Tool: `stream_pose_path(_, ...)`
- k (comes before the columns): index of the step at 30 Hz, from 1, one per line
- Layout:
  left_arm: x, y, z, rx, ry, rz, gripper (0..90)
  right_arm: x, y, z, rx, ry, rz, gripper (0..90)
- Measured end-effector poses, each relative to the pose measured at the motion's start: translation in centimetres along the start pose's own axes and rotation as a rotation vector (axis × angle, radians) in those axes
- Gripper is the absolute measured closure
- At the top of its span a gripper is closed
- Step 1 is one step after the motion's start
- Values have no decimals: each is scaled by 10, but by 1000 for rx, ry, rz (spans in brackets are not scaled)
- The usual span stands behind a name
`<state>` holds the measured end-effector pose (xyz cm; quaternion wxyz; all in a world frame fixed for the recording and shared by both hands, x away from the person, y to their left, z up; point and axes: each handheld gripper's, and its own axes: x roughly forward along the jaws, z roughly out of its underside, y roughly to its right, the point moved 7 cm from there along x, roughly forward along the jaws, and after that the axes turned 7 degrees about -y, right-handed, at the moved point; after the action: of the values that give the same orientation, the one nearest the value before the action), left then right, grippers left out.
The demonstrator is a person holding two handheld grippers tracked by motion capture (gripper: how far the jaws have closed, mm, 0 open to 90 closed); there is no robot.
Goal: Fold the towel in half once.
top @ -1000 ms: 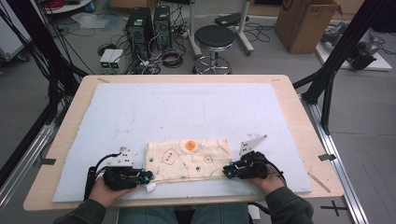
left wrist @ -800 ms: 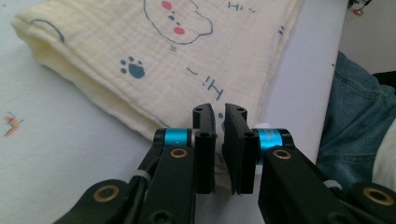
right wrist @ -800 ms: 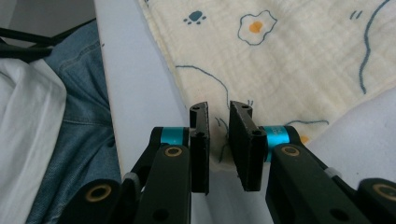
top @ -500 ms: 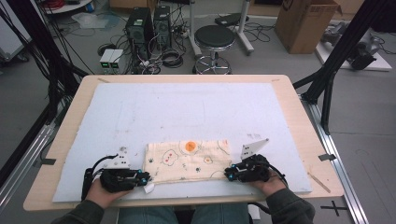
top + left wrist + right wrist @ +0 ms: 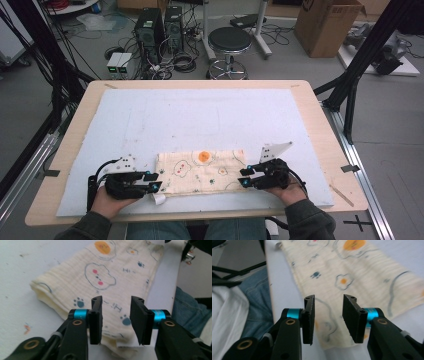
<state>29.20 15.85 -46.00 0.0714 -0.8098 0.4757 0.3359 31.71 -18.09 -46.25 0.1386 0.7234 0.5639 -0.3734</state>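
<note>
A folded cream cloth (image 5: 202, 172) printed with clouds, paws and an orange circle lies flat on the white board (image 5: 210, 117) near the front edge. My left gripper (image 5: 155, 183) sits at its left end and my right gripper (image 5: 243, 178) at its right end. Both have just been opening and stand open. In the left gripper view the jaws (image 5: 116, 301) hover over the cloth's (image 5: 100, 277) near corner without pressing it. In the right gripper view the gripper (image 5: 328, 300) is parted above the cloth's (image 5: 362, 272) end, with nothing gripped.
The board covers a wooden table (image 5: 65, 150). A white tag (image 5: 159, 198) pokes out at the cloth's front left corner. The person's jeans (image 5: 257, 297) are just past the near edge. A stool (image 5: 229, 42), computers and a cardboard box (image 5: 327, 25) stand beyond the table.
Both grippers' jaws have opened at the ends of the cloth. The hands have hardly moved, and the cloth now lies as a flat rectangle.
</note>
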Motion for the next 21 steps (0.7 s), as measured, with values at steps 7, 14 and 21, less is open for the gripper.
stream_pose_path(7,0,-24,-16,-47,38,-79,555,-9,24,-21,48,43,77,538)
stream_pose_path(14,7,-52,-28,-97,60,-175,547,-3,52,-44,82,51,140,507)
stream_pose_path(21,17,-74,-38,-148,86,-208,550,15,75,-49,120,26,155,508)
